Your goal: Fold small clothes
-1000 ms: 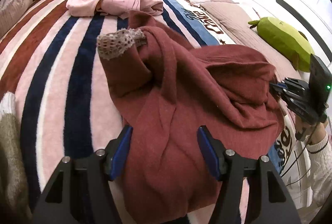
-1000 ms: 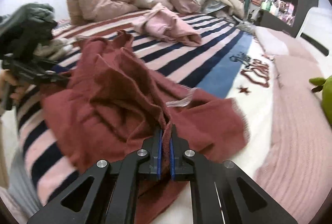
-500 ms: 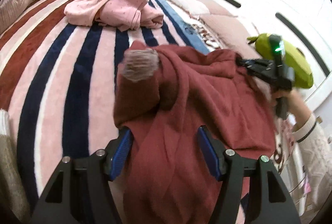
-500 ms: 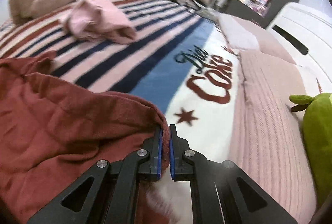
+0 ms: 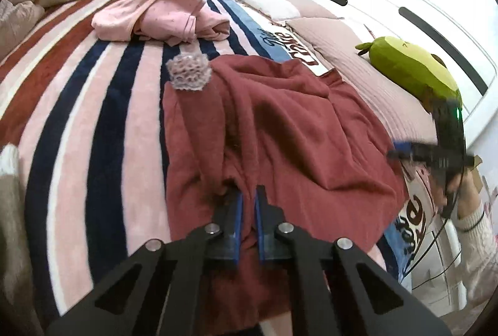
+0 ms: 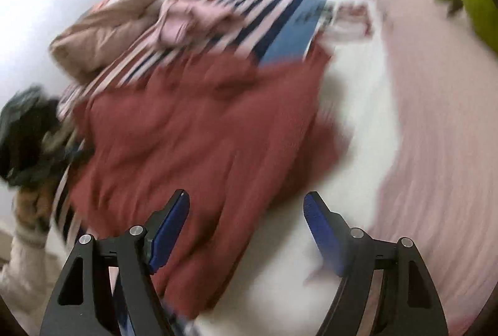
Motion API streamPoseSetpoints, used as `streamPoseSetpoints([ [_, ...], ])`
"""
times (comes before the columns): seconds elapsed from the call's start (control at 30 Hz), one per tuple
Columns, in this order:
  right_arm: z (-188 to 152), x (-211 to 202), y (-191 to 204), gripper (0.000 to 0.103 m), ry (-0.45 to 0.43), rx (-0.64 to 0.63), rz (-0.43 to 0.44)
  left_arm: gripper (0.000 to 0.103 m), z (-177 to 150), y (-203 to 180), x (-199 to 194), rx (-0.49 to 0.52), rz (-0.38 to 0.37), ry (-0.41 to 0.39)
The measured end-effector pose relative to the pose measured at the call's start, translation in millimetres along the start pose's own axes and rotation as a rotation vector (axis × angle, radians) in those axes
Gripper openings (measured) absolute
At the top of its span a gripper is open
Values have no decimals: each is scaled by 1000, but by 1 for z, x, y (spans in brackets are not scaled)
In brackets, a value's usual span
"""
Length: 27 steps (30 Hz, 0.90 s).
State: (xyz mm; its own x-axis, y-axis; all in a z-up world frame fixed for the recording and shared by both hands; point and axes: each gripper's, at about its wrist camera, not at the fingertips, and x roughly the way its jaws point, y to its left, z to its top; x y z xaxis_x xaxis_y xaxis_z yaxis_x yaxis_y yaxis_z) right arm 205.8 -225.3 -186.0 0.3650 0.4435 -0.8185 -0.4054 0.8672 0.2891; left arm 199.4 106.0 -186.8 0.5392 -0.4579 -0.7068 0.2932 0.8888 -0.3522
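Left tongs [image 5: 248, 213] pinch the maroon garment's [image 5: 280, 124] near edge to anchor it; right tongs [image 6: 246, 230] hang spread, holding nothing.

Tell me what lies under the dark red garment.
The dark red garment lies spread on the striped blanket, overlapping its blue and white lettered part. Whatever sits directly beneath the fabric is covered and cannot be seen.

Garment [image 5: 280, 130]: dark red, with a pale pink-grey lace cuff [image 5: 189, 72]. Blanket [image 5: 93, 105]: pink, navy, white and rust stripes, then a blue band and red lettering on white. Top [image 5: 162, 15] behind: light pink. Plush [image 5: 407, 68]: green. Gripper pads [image 6: 169, 230]: blue.
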Motion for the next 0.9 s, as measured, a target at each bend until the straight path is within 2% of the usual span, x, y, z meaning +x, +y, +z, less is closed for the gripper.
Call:
streamPoseSetpoints([
  [0.03, -13, 1, 5, 48, -5, -8, 21, 4, -3, -2, -4, -2, -4, -11],
  [0.07, -25, 1, 12, 18, -26, -22, 22, 4, -5, -3, -9, -6, -1, -27],
  [0.1, -32, 0, 17, 7, -48, -29, 18, 4, -7, -5, -14, -8, 3, -38],
  [0.17, -42, -5, 23, 2, -99, -23, 20, 4, -10, -10, -29, -3, -1, -62],
  [0.27, -50, -20, 30, 0, -159, -44, 84, 4, -18, -15, -46, 12, -18, -72],
  [0.37, -57, -30, 40, 0, -154, -99, 141, 4, -30, -20, -53, 22, -37, -58],
  [0.43, -63, -33, 45, 0, -144, -127, 144, 4, -41, -21, -54, 29, -39, -39],
  [0.53, -66, -36, 37, 3, -140, -82, 128, 8, -47, -18, -49, 35, 4, -22],
  [0.6, -63, -35, 29, 12, -143, -52, 130, 25, -49, -14, -47, 18, -21, -11],
  [0.63, -60, -34, 27, 32, -147, -45, 139, 41, -48, -12, -46, 1, -53, -17],
  [0.67, -55, -32, 25, 42, -155, -42, 157, 48, -48, -12, -44, -6, -76, -24],
  [0.7, -53, -29, 24, 43, -158, -42, 172, 48, -46, -13, -43, -11, -87, -31],
  [0.8, -43, -18, 23, 42, -175, -40, 222, 48, -39, -15, -31, -15, -54, -27],
  [0.9, -34, -10, 20, 19, -197, -37, 239, 48, -31, -11, -21, -32, -58, -33],
])
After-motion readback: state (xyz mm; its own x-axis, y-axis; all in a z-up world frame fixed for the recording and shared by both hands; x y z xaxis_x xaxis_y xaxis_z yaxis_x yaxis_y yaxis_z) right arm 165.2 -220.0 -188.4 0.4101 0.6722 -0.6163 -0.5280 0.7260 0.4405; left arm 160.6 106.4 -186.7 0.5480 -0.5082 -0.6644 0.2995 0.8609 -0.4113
